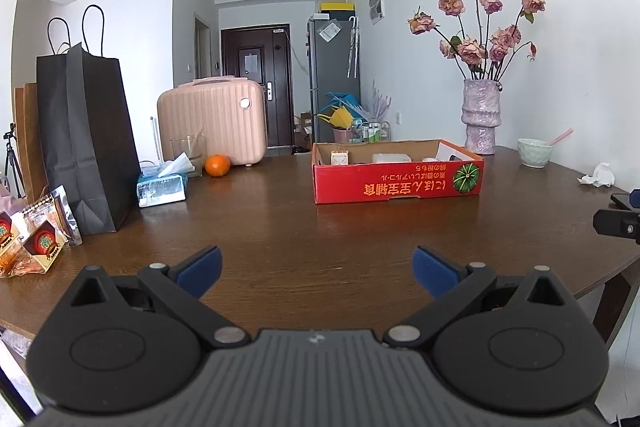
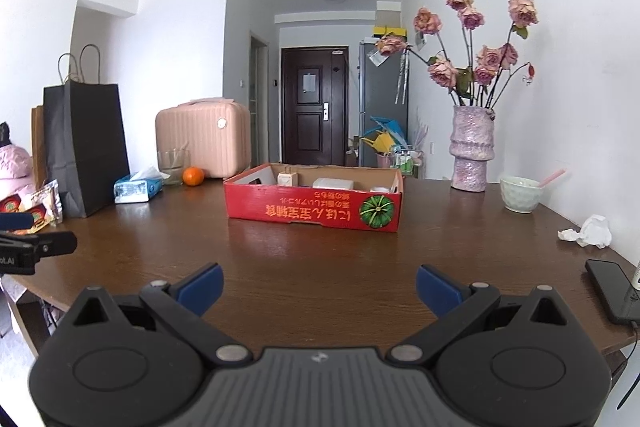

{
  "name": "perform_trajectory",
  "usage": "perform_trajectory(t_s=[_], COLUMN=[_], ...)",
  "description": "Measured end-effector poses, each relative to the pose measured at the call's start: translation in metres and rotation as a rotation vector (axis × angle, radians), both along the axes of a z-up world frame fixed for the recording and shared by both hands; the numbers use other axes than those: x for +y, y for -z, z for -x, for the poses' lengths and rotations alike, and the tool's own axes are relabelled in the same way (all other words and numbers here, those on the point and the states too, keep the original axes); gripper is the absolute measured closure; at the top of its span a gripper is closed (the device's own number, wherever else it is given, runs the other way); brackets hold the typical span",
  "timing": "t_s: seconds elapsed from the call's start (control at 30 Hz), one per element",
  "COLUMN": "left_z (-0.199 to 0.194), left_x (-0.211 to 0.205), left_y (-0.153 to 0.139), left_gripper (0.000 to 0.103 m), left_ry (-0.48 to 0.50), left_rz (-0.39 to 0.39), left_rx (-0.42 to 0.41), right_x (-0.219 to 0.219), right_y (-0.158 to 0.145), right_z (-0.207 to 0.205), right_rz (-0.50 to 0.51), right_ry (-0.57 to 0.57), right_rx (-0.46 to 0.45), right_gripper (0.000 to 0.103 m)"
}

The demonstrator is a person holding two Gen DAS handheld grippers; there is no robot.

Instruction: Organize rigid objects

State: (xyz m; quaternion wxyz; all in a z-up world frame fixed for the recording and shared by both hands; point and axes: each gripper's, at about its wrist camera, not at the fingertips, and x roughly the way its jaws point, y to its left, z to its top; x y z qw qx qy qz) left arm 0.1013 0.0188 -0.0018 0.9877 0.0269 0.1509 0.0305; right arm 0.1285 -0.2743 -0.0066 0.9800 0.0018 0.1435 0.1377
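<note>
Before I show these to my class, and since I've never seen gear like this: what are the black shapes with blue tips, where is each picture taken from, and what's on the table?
A person holds two hand-held grippers, one in each hand; no robot arm is involved. Each carries a wide-angle camera looking forward along its own jaws. One picture comes from the left gripper, the other from the right gripper. Both sets of jaws stand wide apart, with nothing between them.

On the brown wooden table stands a red cardboard box holding a few small items, too small to name. Around it are an orange, a tissue pack, a black paper bag, a pink case, a vase of dried roses, a bowl, crumpled tissue and a phone.
</note>
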Motion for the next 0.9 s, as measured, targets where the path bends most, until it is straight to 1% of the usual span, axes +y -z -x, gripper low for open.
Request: perform_trajectory(t_s=[0.27,0.53,0.9], left_z=[-0.0004,-0.0011,0.0003], left_x=[-0.0016,-0.0014,-0.0011], left_y=[0.0011,0.0031,0.0029], left_gripper=[0.000,0.000,0.000], left_ry=[0.003,0.004,0.000], left_rz=[-0.009,-0.008,-0.009], left_rx=[0.004,0.013,0.015], right_x=[0.0008,0.0028,0.0036], right_y=[0.0010,0.0023,0.0030], right_z=[-0.0004,0.0032,0.0024], right_rz=[-0.004,0.016,0.010], right_ry=[-0.003,0.006,0.013], right_rx=[-0.003,-0.023,-0.015], right_gripper=[0.000,0.000,0.000])
